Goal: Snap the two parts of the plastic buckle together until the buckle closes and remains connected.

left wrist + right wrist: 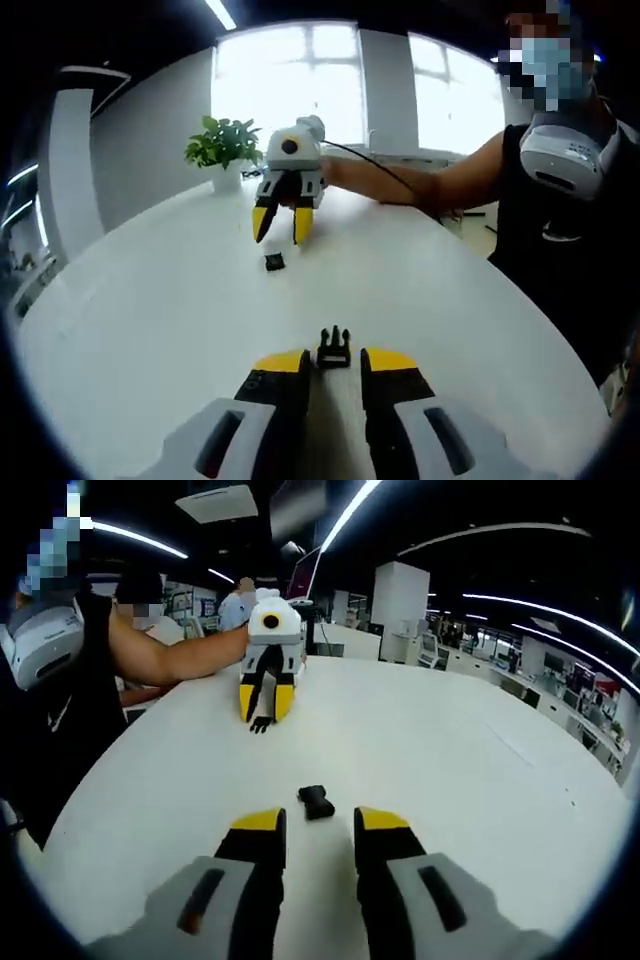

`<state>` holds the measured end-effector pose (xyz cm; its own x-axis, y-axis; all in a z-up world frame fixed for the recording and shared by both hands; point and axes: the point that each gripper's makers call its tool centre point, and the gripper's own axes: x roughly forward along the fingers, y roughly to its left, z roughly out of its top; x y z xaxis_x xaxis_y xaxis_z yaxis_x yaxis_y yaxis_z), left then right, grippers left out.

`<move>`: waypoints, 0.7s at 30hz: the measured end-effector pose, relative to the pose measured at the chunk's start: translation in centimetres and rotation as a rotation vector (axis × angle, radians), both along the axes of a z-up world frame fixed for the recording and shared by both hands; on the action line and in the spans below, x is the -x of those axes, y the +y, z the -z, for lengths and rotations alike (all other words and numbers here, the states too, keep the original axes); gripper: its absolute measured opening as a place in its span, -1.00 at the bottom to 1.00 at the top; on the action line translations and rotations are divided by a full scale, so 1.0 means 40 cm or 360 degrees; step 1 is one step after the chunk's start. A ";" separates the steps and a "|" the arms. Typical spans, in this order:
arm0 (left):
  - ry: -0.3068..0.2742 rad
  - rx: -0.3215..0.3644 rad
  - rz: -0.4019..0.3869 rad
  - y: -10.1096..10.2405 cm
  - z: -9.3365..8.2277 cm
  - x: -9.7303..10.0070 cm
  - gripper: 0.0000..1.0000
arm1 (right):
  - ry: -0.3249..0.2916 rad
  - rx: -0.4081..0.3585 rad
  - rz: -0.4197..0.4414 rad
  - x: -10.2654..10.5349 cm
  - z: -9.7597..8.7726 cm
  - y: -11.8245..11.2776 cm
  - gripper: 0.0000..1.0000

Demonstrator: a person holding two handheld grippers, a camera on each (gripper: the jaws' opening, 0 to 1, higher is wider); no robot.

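The black pronged half of the buckle (334,348) lies flat on the white table (150,320), just ahead of my left gripper (335,362). That gripper is open and the part sits at the gap between its yellow tips, not clamped. The black socket half (316,802) lies just in front of my right gripper (320,822), which is also open with nothing held. Across the table, each gripper sees the other: the right gripper (282,232) hovers over the socket half (274,261), and the left gripper (265,708) hovers over the pronged half (262,723).
A potted green plant (224,150) stands at the table's far edge near the windows. The person (560,200) holding the grippers stands at the table's side, arms reaching over it. The round table top (480,770) stretches wide; office desks lie beyond it.
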<state>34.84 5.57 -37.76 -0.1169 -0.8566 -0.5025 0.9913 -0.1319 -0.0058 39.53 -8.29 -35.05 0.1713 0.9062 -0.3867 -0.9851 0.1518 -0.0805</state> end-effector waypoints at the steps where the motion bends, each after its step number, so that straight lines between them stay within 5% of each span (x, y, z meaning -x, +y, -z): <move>1: 0.0001 0.0003 -0.0010 0.001 0.000 -0.001 -0.62 | 0.0005 -0.0011 -0.0005 -0.011 -0.009 0.003 -0.49; 7: 0.0039 0.0041 -0.0014 -0.016 0.003 0.000 -0.61 | 0.0058 0.0090 -0.0291 0.032 -0.002 0.031 -0.53; 13: 0.0024 0.0039 0.0000 -0.015 0.001 0.000 -0.63 | 0.0017 0.0090 -0.0262 -0.006 0.016 0.038 -0.58; 16: 0.0016 0.0037 0.0002 -0.013 0.000 -0.005 -0.63 | 0.0043 -0.0010 -0.0273 0.005 -0.006 0.047 -0.56; 21: 0.0020 0.0043 0.0007 -0.013 0.001 -0.004 -0.64 | 0.0022 0.0018 -0.0298 0.018 -0.001 0.052 -0.59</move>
<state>35.00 5.07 -37.78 -0.1264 -0.8693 -0.4778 0.9906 -0.1362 -0.0144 38.81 -6.20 -35.01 -0.0057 0.9173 -0.3981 -0.9971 -0.0353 -0.0671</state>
